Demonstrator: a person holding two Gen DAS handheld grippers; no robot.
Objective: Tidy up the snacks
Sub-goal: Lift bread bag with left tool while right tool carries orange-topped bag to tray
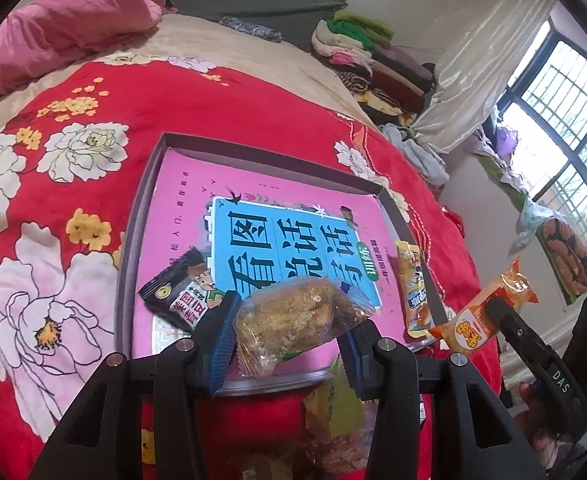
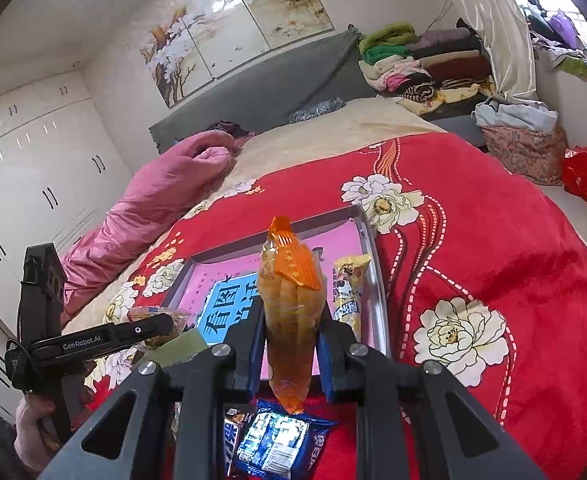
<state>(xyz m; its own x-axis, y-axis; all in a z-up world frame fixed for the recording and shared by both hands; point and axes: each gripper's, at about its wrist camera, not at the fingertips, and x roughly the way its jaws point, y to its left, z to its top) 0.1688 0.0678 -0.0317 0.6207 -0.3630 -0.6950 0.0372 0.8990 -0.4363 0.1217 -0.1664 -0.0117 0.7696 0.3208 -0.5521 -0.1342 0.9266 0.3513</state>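
My left gripper (image 1: pixel 289 332) is shut on a clear-wrapped golden pastry (image 1: pixel 297 320), held above the near edge of a shallow grey box (image 1: pixel 133 224) lined with a pink and blue book. Inside the box lie a black snack packet (image 1: pixel 177 300) at the near left and a yellow snack bar (image 1: pixel 413 292) along the right wall. My right gripper (image 2: pixel 291 344) is shut on an orange-topped snack packet (image 2: pixel 291 312), held upright over the box's near edge (image 2: pixel 333 216). That packet also shows in the left wrist view (image 1: pixel 481 316). The yellow bar (image 2: pixel 349 292) shows beside it.
The box sits on a red floral blanket (image 1: pixel 73 208) on a bed. A blue packet (image 2: pixel 277 440) and a dark packet (image 2: pixel 233 432) lie on the blanket under my right gripper. Yellow-green wrappers (image 1: pixel 333 404) lie near my left gripper. A pink quilt (image 2: pixel 153 200) is far left.
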